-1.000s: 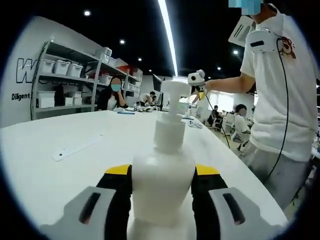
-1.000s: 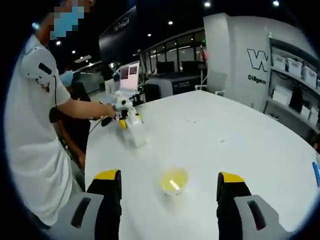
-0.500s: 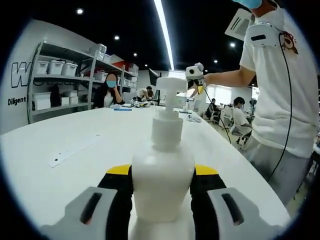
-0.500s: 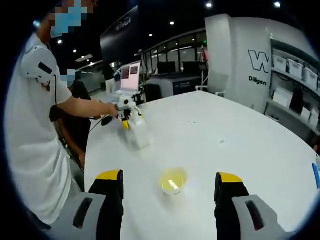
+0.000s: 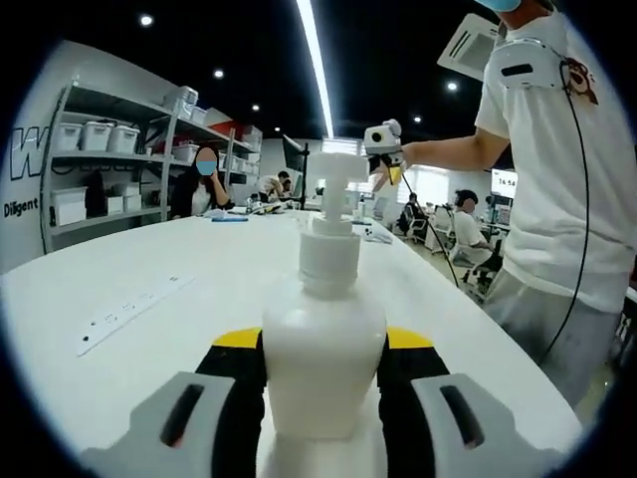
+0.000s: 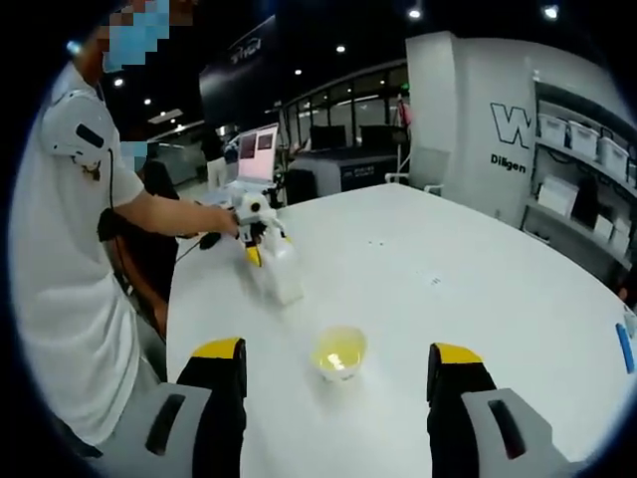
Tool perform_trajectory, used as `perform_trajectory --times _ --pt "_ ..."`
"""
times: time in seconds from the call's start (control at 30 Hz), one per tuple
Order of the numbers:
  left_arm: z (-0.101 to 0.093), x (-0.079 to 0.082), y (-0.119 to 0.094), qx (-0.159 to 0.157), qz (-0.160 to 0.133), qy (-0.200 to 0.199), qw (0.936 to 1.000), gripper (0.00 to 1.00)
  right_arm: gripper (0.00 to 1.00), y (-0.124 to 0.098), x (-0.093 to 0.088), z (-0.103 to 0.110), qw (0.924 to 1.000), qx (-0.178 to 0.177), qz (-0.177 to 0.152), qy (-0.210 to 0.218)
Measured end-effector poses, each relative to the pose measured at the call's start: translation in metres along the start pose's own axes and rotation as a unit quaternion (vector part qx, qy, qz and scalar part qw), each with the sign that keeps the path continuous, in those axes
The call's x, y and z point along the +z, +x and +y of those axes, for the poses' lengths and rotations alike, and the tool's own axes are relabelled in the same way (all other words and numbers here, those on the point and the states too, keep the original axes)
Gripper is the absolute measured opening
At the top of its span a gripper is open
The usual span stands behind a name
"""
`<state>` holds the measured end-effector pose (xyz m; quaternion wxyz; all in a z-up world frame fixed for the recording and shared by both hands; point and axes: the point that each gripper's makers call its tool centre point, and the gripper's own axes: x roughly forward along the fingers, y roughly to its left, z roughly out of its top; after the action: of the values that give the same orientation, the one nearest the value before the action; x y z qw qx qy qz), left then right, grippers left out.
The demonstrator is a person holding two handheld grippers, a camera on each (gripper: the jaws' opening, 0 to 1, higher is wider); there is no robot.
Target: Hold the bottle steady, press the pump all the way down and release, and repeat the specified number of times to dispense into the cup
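You are working under bright, even light from a long ceiling strip (image 5: 311, 55) and small spotlights (image 5: 146, 19) against a dark ceiling. The white surface (image 6: 468, 289) glares softly and shadows are faint. Fisheye distortion bends the shelving (image 5: 90, 159) near the edges, and your close-up bottle (image 5: 323, 349) looks slightly soft.

Right gripper (image 6: 338, 408): yellow-tipped black jaws spread wide, nothing between them, held above the white round-edged table (image 6: 478, 299). Small translucent yellow cup (image 6: 337, 353) sits on the table just ahead, between the two jaws. Farther ahead and left, the left gripper (image 6: 261, 242) closes around a white plastic pump bottle (image 6: 281, 273), which appears to lean slightly. A person in a white T-shirt (image 6: 70, 289) stands left of the jaws, arm extended to that gripper.
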<state>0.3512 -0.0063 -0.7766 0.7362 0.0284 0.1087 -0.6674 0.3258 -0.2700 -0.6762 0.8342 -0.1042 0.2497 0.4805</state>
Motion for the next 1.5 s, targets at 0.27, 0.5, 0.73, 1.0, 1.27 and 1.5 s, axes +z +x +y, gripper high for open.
perform_trajectory --times 0.27,0.5,0.73,1.0,1.27,1.5 --pt "0.001 0.002 0.016 -0.009 0.003 0.003 1.0 0.42 0.71 -0.005 -0.007 -0.003 1.0 -0.003 0.002 0.004" --pt "0.001 0.002 0.03 -0.02 0.006 0.006 0.9998 0.42 0.67 -0.01 -0.013 -0.004 1.0 -0.003 0.004 0.009" --pt "0.0 0.003 0.039 -0.028 0.01 0.008 0.9995 0.42 0.67 -0.014 -0.014 -0.009 0.9999 -0.009 0.001 0.007" --pt "-0.002 0.006 0.055 -0.038 0.011 0.008 0.9992 0.42 0.68 -0.019 -0.018 -0.011 0.9999 -0.013 0.002 0.01" --pt "-0.004 0.009 0.071 -0.043 0.009 0.009 0.999 0.42 0.66 -0.021 -0.02 -0.014 0.9998 -0.012 0.005 0.012" --pt "-0.006 0.012 0.087 -0.049 0.011 0.012 0.9987 0.41 0.74 -0.016 -0.02 -0.014 0.9997 -0.003 0.018 -0.013"
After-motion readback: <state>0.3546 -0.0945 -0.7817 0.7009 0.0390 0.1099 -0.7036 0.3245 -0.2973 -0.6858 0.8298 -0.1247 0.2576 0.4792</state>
